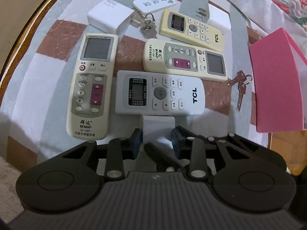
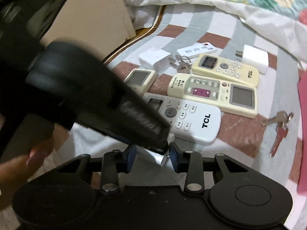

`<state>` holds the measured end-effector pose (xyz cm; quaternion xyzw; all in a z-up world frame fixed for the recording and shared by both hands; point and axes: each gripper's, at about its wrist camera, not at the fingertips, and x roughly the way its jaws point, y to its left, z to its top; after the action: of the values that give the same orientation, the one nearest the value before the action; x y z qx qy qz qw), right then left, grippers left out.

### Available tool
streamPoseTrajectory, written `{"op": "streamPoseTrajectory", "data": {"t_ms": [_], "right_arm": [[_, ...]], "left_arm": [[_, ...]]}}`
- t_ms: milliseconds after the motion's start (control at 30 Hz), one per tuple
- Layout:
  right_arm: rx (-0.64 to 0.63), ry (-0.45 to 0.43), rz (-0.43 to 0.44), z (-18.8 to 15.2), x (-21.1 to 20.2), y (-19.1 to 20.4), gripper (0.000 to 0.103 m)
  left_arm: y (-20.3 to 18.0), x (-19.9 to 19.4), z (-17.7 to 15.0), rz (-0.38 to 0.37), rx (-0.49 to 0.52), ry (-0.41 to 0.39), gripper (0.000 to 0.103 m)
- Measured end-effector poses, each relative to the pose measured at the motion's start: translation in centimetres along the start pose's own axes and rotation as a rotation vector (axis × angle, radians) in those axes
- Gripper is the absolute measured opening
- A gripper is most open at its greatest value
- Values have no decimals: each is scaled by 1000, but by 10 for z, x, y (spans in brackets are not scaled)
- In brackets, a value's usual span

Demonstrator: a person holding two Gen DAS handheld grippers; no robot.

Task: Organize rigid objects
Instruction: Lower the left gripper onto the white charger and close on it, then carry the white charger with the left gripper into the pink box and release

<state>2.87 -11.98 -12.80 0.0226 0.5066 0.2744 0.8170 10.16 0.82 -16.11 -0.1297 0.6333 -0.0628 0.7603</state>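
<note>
Grips a white charger block [image 1: 158, 124] in the left tongs [image 1: 157, 140], pads narrow against both its sides, at the near edge of a checked cloth [image 1: 38, 80] on the bench, just below a white TCL remote [image 1: 160, 93]. Straddles the same block with the right tongs [image 2: 153, 156]; cannot tell whether those pads press it, half hidden behind the left tool. Leaves open cloth at near left, up to the curved wooden rim [image 1: 23, 38], and a bare strip at right around a bunch of keys [image 1: 240, 88]. Shows a pink box [image 1: 276, 88] at the right edge, contents unseen.
</note>
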Motion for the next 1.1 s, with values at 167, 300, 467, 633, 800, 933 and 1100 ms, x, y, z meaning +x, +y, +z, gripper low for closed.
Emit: {"op": "streamPoseTrajectory", "data": {"t_ms": [167,300,467,633,800,933,1100], "right_arm": [[6,-10,5,-3,-5,2,40],[-38,-29,-26,-2,-4,1,39],[-84,-63,-61,7,-16,1,40],[-116,-131,-93,6,-50,4,40],[-196,-158,-157,18,-89,4,40],[-222,-204,-193,29,-122,0,39],[-202,-249,-259,35,-165,-10,39]], "left_arm": [[-4,0,-2,11,-9,-18,34],[0,-4,-4,-29,-30,0,34],[-10,-21,-7,-64,-6,-27,34],[-31,-49,-11,-89,43,-59,34],[-61,-80,-8,-108,90,-88,34],[-95,-110,-8,-109,156,-131,34],[-145,-136,-8,-125,241,-153,34]]}}
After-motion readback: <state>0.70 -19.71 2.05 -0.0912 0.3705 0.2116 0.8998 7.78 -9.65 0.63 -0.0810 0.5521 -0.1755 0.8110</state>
